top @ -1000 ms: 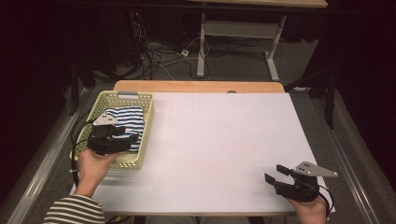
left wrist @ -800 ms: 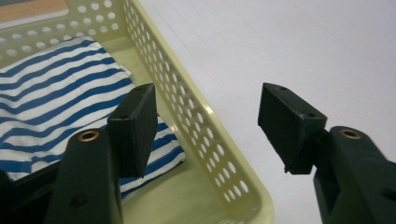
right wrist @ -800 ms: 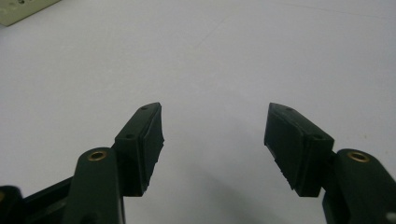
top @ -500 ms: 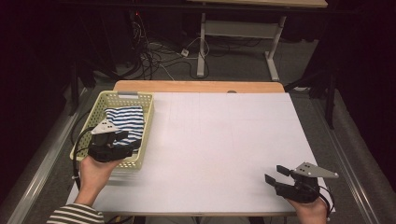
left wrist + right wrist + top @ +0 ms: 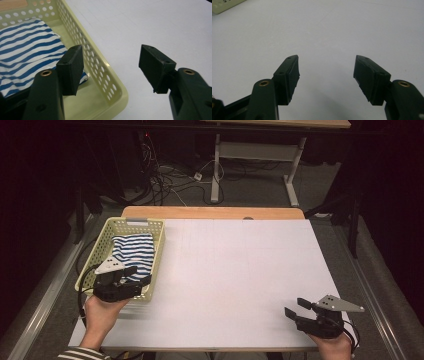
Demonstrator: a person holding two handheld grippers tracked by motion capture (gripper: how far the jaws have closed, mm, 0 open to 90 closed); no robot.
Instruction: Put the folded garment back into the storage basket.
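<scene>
STEP — the left tongs are hovering at the near right corner of the pale yellow perforated plastic basket holding the blue-and-white striped folded cloth | ADVICE — pads should be clearing the rim before reaching the cloth | TONGS — left gaping wide, straddling the basket wall, gripping nothing; right tongs apart, empty, over the white tabletop.

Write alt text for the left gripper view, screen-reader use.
The left tool is open, its two black jaws straddling the near corner wall of a pale yellow perforated basket without touching it. A folded blue-and-white striped cloth lies inside the basket, which sits on a white table.
</scene>
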